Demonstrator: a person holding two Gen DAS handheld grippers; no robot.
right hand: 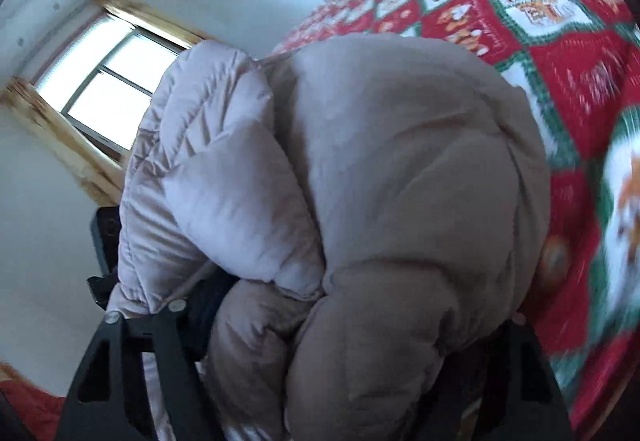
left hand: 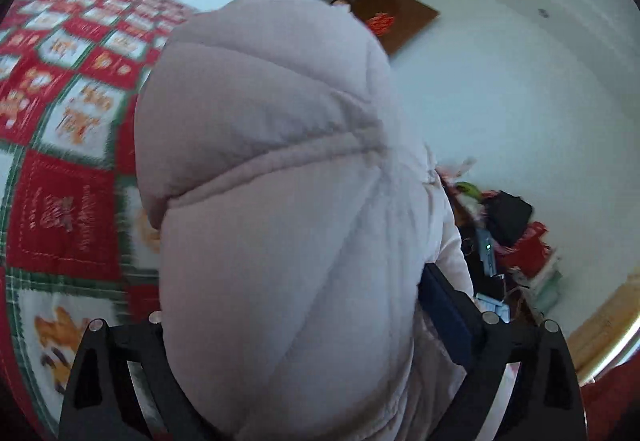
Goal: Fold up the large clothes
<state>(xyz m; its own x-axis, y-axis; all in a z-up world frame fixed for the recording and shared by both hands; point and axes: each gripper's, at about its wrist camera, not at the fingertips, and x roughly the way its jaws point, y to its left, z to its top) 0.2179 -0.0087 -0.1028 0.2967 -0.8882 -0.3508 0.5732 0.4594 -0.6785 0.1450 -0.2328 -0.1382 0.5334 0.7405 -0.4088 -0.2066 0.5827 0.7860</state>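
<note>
1. The left gripper [left hand: 320, 321] stands wide, its black fingers [left hand: 452, 321] either side of a thick bulge of the pale puffy coat [left hand: 280, 181]; the padding fills the gap, but whether the pads press on it I cannot tell.
2. The right gripper [right hand: 320, 341] is spread around a bunched fold of the same coat [right hand: 400, 181], one finger [right hand: 200, 305] showing at 8 o'clock, the other buried under fabric; again a firm grip cannot be told.
3. The coat, quilted and off-white to beige, is gathered in a heap that fills the middle of both views, over the bed.
4. A red, green and white patchwork quilt [left hand: 60, 161] with gingerbread-style figures covers the bed, lying at 9 o'clock in the left view and at 1 to 3 o'clock [right hand: 540, 21] in the right.
5. Round the room: white walls, a brown door [left hand: 384, 13] with a red ornament at 12 o'clock in the left view, a cluttered pile of things [left hand: 508, 237] at 3 o'clock, and a wood-framed window [right hand: 104, 81] at 10 o'clock in the right view.
6. Lettering on the quilt squares is too blurred to read.
</note>
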